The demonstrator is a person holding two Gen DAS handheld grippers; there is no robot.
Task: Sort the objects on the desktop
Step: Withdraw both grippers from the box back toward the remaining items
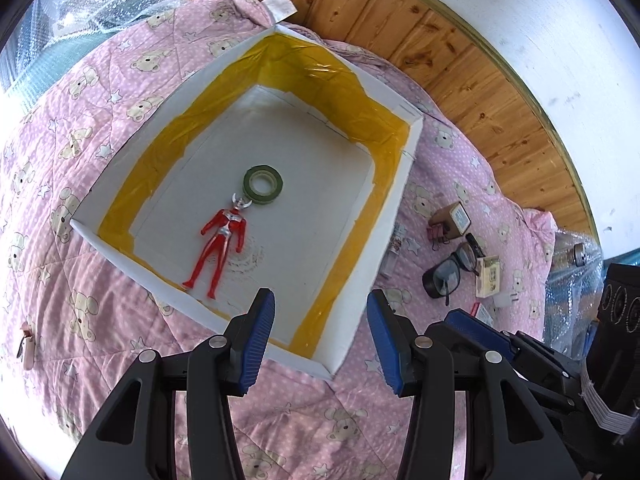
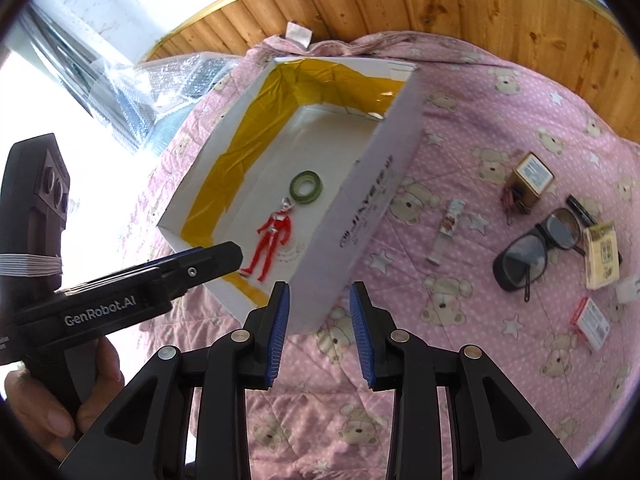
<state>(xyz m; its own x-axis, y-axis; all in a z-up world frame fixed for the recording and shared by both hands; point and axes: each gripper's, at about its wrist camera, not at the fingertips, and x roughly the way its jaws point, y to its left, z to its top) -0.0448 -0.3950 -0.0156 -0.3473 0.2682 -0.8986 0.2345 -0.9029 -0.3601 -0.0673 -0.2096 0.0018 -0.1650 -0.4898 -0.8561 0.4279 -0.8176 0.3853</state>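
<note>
A white box (image 1: 160,278) lined with yellow tape lies on the pink quilt. Inside it lie a red toy figure (image 1: 220,248) and a green tape roll (image 1: 263,185). My left gripper (image 1: 320,308) hovers open over the box's near corner, nothing between its fingers. In the right wrist view the same box (image 2: 360,216) holds the figure (image 2: 270,240) and the roll (image 2: 306,187). My right gripper (image 2: 320,294) stands open above the box's near corner and the quilt, holding nothing. The left gripper (image 2: 216,258) reaches in from the left over the box edge.
Right of the box, loose things lie on the quilt: black glasses (image 2: 536,252), a brown box (image 2: 532,178), a yellow card box (image 2: 600,256), a thin tube (image 2: 446,232), a red-white packet (image 2: 592,322), pink clips (image 2: 514,200). A hand (image 2: 60,400) grips the left tool. Bubble wrap (image 1: 80,12) lies behind.
</note>
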